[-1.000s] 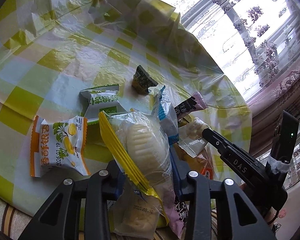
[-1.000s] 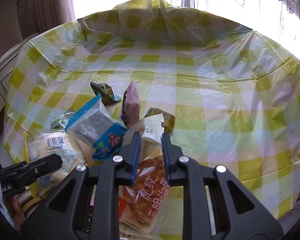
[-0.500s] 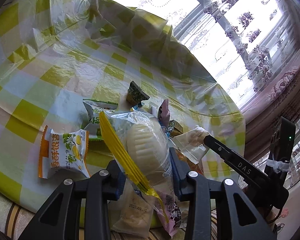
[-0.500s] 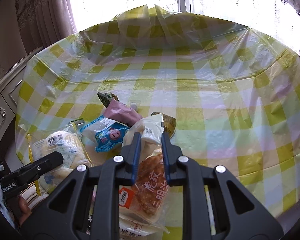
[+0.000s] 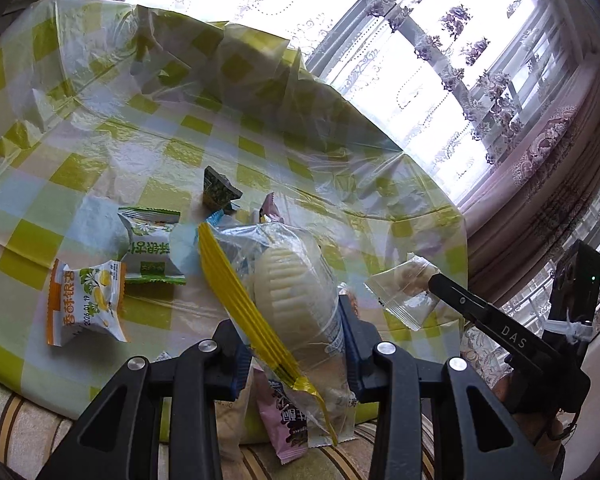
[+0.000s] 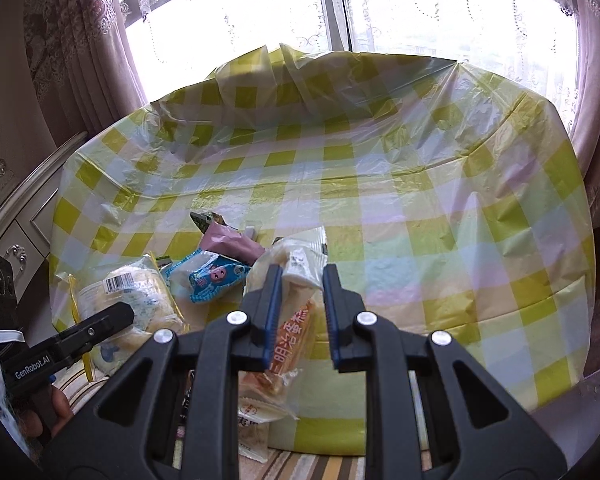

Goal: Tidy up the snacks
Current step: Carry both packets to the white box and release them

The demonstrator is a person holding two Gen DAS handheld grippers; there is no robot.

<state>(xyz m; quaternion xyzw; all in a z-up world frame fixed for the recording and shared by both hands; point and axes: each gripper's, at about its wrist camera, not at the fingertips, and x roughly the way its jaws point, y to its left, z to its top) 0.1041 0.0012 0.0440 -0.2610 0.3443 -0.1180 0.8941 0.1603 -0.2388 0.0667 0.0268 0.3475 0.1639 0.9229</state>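
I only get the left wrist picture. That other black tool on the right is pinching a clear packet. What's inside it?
Observer: The right wrist view shows the right gripper shut on a cake packet with orange lettering; the cake inside is golden brown.
Operator: Can you see my bun pack from there?
Observer: Yes. The bun pack shows a barcode on a white label, on the side turned away from you.
Operator: And the blue scrap behind my bun?
Observer: That's a blue packet with a pink cartoon face printed on it.
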